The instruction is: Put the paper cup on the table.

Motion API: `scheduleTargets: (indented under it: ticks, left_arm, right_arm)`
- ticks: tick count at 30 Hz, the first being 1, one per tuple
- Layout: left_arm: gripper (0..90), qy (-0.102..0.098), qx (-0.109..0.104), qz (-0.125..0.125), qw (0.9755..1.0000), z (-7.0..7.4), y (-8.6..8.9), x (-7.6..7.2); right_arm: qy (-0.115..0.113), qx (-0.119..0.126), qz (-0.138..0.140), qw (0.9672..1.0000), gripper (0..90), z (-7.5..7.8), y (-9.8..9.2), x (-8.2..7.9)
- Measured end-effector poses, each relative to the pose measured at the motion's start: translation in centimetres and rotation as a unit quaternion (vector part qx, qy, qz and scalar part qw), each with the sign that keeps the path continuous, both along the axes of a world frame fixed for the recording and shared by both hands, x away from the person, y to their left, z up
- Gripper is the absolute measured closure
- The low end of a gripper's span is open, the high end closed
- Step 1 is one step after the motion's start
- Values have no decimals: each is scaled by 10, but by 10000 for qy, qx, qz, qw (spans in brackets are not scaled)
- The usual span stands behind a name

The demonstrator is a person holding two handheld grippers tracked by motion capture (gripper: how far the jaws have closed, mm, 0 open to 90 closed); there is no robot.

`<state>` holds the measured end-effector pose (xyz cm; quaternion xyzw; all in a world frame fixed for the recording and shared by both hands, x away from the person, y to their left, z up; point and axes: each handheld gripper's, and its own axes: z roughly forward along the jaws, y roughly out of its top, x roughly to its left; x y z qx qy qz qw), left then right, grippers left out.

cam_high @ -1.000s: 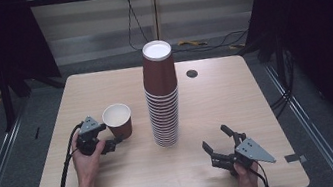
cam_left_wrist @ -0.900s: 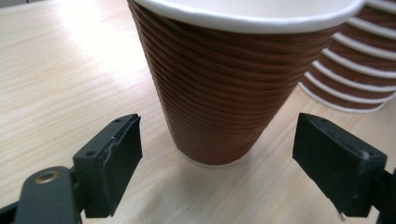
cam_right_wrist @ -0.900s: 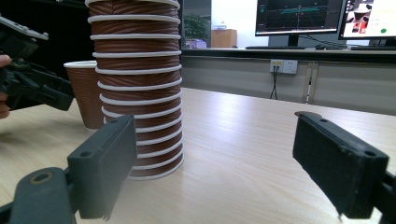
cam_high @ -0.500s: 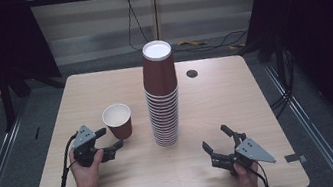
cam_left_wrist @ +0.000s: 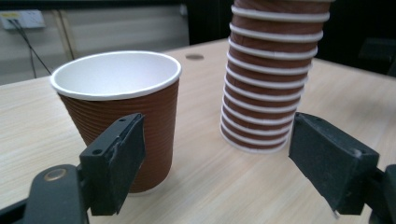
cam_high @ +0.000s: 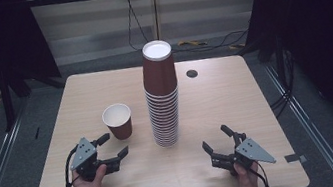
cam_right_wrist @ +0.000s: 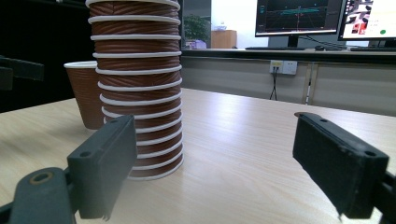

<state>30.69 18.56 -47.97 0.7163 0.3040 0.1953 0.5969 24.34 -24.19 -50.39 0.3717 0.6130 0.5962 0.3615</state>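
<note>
both grippers point(cam_high: 110, 147) point(cam_high: 217, 137) gape empty, tall cup stack point(cam_high: 162, 96) between them, single cup point(cam_high: 118, 121) just left

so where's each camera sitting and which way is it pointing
High view: above the person's side, looking forward and down on the table; forearms, left gripper and right gripper enter from the bottom.
Left gripper view: low over the table, along its open jaws at the single cup, with the cup stack beside it.
Right gripper view: low, along its open jaws at the cup stack, monitors beyond.
Shared: both gripper views show the single cup and the cup stack.
</note>
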Motion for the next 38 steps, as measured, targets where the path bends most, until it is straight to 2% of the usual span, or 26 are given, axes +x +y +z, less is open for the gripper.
scheduleTargets:
  ticks: [3, 5, 9, 11, 14, 16, 18, 19, 20, 21, 22, 23, 24, 26, 27, 28, 30, 31, 32, 33, 34, 35, 38]
  left_arm:
    - [185, -63, 81, 12, 9999, -4, -4, -5]
    - [185, -98, 148, -108, 9998, -6, -8, -8]
    - [185, -278, 119, -78, 9995, -13, -19, -17]
    - [176, -407, 23, -16, 9992, -17, -23, -20]
    - [173, -320, -32, -63, 9995, -20, -25, -22]
    - [173, -321, 43, -102, 9994, -21, -27, -23]
    - [173, -351, -62, -52, 9994, -23, -29, -25]
    - [173, -399, -45, -65, 9992, -25, -28, -25]
    - [173, -335, -156, -52, 9993, -28, -29, -26]
    - [173, -308, -149, -21, 9994, -31, -29, -27]
    - [171, -340, -125, -23, 9993, -31, -30, -29]
    - [171, -475, -122, -3, 9988, -31, -29, -30]
    - [171, -465, -207, 8, 9987, -31, -30, -31]
    - [171, -567, -294, 49, 9979, -32, -28, -33]
    - [171, -644, -248, 37, 9976, -32, -26, -33]
    - [172, -659, -405, 98, 9970, -33, -25, -35]
    - [170, -813, -666, 123, 9944, -36, -21, -39]
    - [168, -908, -641, 176, 9937, -36, -20, -40]
    - [158, -918, -565, 145, 9941, -36, -21, -40]
    - [158, -923, -556, 131, 9941, -35, -20, -39]
    - [158, -848, -672, 146, 9940, -36, -21, -40]
    - [158, -915, -601, 180, 9938, -36, -21, -40]
    - [158, -895, -603, 187, 9940, -36, -21, -40]
  right_arm:
    - [1, 1, 4, 10000, 134, 0, 0, 0]
    - [5, 0, 3, 10000, 134, 0, 0, 0]
    - [-4, 1, -3, 10000, 134, 0, 0, 0]
    - [-1, 4, -3, 10000, 134, 0, 0, 0]
    - [-2, 0, 12, 10000, 134, 0, 0, 0]
    - [-1, 4, -2, 10000, 134, 0, 0, 0]
    - [6, 6, 17, 10000, 134, 0, 0, 0]
    - [2, 5, 7, 10000, 134, 0, 0, 0]
    - [3, 4, 11, 10000, 134, 0, 0, 0]
    - [-6, 4, 0, 10000, 134, 0, 0, 0]
    - [-4, 3, 1, 10000, 134, 0, 0, 0]
    - [-2, -1, 15, 10000, 135, 0, 0, 0]
    - [3, 1, 20, 10000, 135, 0, 0, 0]
    - [-9, -3, 9, 10000, 135, 0, 0, 0]
    - [-8, 0, 6, 10000, 135, 0, 0, 0]
    - [-8, 1, 4, 10000, 135, 0, 0, 0]
    - [-5, 4, 0, 10000, 135, 0, 0, 0]
    - [-5, 2, -5, 10000, 135, 0, 0, 0]
    - [-4, 6, -3, 10000, 135, 0, 0, 0]
    - [-1, 3, -6, 10000, 135, 0, 0, 0]
    - [-4, 3, -7, 10000, 135, 0, 0, 0]
    - [-7, 2, -2, 10000, 135, 0, 0, 0]
    - [-5, 0, -12, 10000, 135, 0, 0, 0]
